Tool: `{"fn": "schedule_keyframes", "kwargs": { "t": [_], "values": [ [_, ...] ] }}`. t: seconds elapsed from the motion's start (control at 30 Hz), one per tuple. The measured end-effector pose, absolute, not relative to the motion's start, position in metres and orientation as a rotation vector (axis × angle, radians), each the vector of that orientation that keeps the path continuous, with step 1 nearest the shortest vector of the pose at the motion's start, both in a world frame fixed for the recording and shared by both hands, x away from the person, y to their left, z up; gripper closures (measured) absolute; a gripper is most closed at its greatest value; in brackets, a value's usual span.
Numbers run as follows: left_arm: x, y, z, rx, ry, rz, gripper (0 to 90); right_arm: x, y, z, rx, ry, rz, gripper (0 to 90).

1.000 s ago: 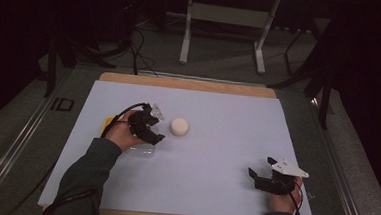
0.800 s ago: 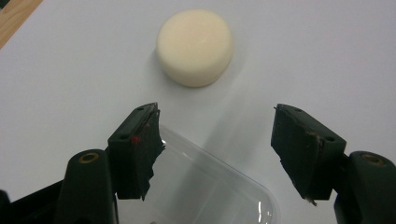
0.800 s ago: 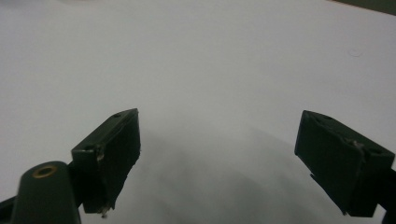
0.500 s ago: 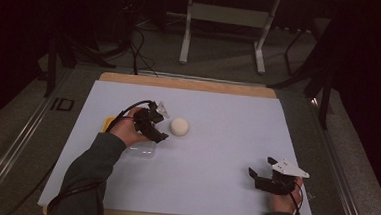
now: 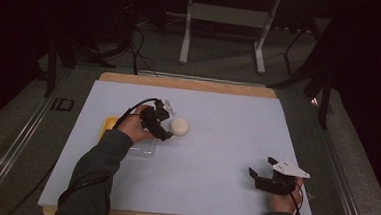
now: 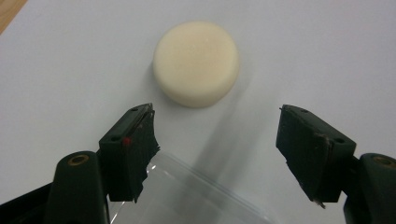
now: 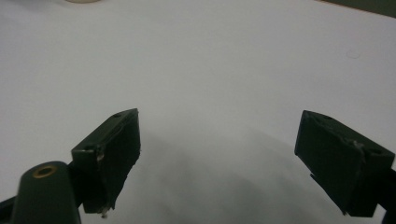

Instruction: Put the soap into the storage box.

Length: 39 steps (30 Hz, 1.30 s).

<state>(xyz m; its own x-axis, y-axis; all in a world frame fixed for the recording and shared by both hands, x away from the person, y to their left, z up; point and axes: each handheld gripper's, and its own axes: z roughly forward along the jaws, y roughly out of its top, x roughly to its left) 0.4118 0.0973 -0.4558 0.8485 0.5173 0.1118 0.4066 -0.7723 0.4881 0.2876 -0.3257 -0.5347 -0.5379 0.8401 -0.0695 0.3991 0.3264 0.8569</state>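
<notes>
My left gripper [image 5: 164, 130] sits over the left half of the white sheet [image 5: 226, 140] that covers the table, its jaws spread wide with nothing between them. In the left gripper view [image 6: 217, 135] a cream-coloured round puck [image 6: 196, 63] lies flat on the sheet just beyond my jaw tips, apart from them; from above the same puck [image 5: 180, 126] is just beside the gripper, on its right. The edge of a clear plastic bag [image 6: 187, 196] lies on the sheet under the gripper, and from above a flat yellow thing [image 5: 108, 126] shows next to my left hand [image 5: 136, 129]; I cannot tell what it is.

My right gripper [image 5: 260, 178] rests near the sheet's near right corner, well apart from the puck. Its jaws [image 7: 217, 154] also stand wide and hold nothing, with bare sheet beneath them.
</notes>
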Motion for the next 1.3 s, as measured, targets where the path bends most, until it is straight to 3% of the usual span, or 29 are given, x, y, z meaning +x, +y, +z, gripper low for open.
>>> {"fn": "schedule_keyframes", "kwargs": {
  "t": [0.37, 1.3],
  "values": [
    [0.423, 0.083, -0.464, 2.591, 0.697, 0.286, 28.0, 0.287, -0.326, -0.535, 1.088, 2.084, 1.134, 14.2],
    [0.449, 0.064, -0.476, 2.643, 0.810, 0.258, 10.9, 0.288, -0.327, -0.535, 1.090, 2.085, 1.142, 14.2]
  ]
}}
